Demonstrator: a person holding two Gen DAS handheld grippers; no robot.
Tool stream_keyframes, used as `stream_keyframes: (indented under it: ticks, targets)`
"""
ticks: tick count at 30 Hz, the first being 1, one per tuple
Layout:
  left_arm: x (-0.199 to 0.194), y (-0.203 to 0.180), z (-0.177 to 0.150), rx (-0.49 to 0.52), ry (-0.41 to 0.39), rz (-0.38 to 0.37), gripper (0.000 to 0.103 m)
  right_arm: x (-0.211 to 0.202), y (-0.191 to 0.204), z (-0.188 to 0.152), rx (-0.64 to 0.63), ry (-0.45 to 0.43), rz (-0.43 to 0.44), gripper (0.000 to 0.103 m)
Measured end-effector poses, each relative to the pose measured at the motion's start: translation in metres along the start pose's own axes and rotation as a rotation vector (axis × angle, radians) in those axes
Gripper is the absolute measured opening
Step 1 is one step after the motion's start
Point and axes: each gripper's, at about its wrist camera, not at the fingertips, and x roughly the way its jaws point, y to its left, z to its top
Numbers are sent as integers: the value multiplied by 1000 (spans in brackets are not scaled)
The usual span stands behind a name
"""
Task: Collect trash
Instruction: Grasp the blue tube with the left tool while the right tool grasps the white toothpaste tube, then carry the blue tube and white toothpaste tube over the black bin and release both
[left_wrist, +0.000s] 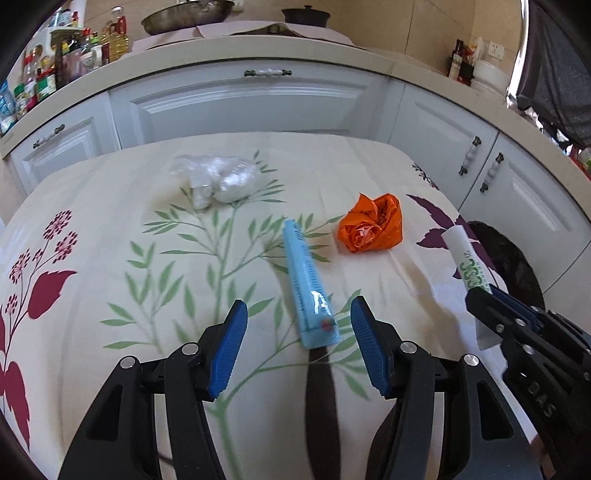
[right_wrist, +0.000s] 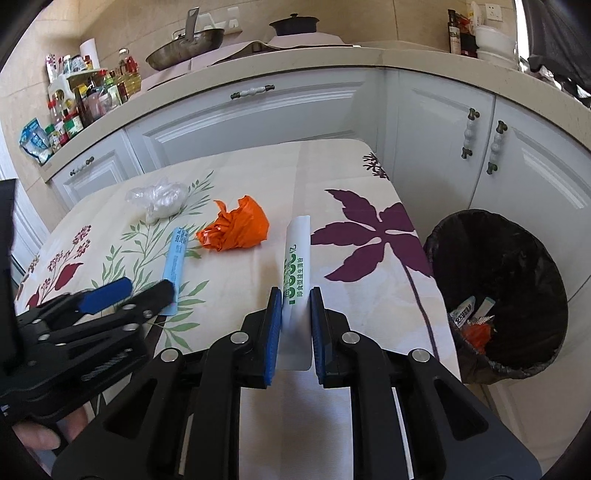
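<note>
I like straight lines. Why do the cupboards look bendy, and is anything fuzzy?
Both wrist views: the fisheye lens curves the cupboards and darkens the corners. Left wrist view: the blue packet looks smeared with a glare spot. Right wrist view: mostly sharp.

Both views bright, daylight, fairly even. Light seems to come from the upper right: blown-out streak on the curved frame edge there, above the trash bin (right_wrist: 496, 291). Shadows soft and short; a faint one under the orange wrapper (left_wrist: 370, 223), leaning toward the lower left of it. Glare spot on the near end of the blue packet (left_wrist: 308, 288), which is slightly smeared by motion blur. Tablecloth (left_wrist: 110, 221) sharp at centre. Strong fisheye bending: counter and cabinet lines above the tablecloth bow into arcs. Black vignette in the corners. Bin interior is dark and low in detail. Gripper bodies in the foreground are slightly soft.
</note>
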Motion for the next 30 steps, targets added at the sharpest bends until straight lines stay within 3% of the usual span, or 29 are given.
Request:
stream_keyframes:
  ticks: [3, 7, 30]
  targets:
    - [7, -6, 1, 22, 22, 9, 47, 0, -5, 1, 12, -1, 8, 15]
    - [9, -12, 3, 54, 24, 14, 25, 1, -10, 1, 26, 2, 26, 15]
    - [-11, 1, -4, 54, -37, 26, 16, -2, 1, 1, -16, -14, 20, 15]
